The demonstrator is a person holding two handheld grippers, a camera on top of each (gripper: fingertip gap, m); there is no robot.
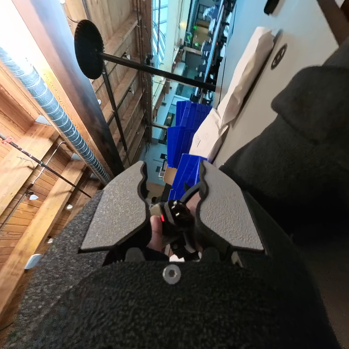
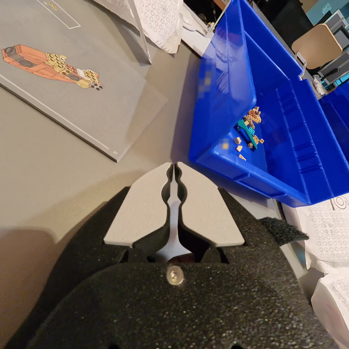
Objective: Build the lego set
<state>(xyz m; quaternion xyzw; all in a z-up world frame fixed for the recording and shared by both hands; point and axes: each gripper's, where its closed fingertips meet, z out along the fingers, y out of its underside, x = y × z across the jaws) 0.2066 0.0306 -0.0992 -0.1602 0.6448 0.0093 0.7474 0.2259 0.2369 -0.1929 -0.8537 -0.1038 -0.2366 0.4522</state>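
Observation:
My right gripper [image 2: 173, 166] is shut with nothing between its fingers, low over the grey table just in front of a blue bin [image 2: 283, 160]. In the bin lie several small tan, orange and teal lego pieces [image 2: 249, 130]. An open instruction booklet [image 2: 79, 105] lies at the left, its page showing an orange and tan model. My left gripper [image 1: 172, 170] is open and empty, tilted up toward the ceiling. Between its fingers I see a hand [image 1: 156, 232] on the other gripper's black handle [image 1: 177, 217].
More blue bins [image 1: 188, 132] and white paper bags [image 1: 236, 86] stand along the table in the left wrist view. A dark sleeve [image 1: 292, 170] fills its right side. White printed bags [image 2: 330, 236] lie right of my right gripper and another [image 2: 160, 24] behind the booklet. About 25 centimeters separates my left fingertips from my right.

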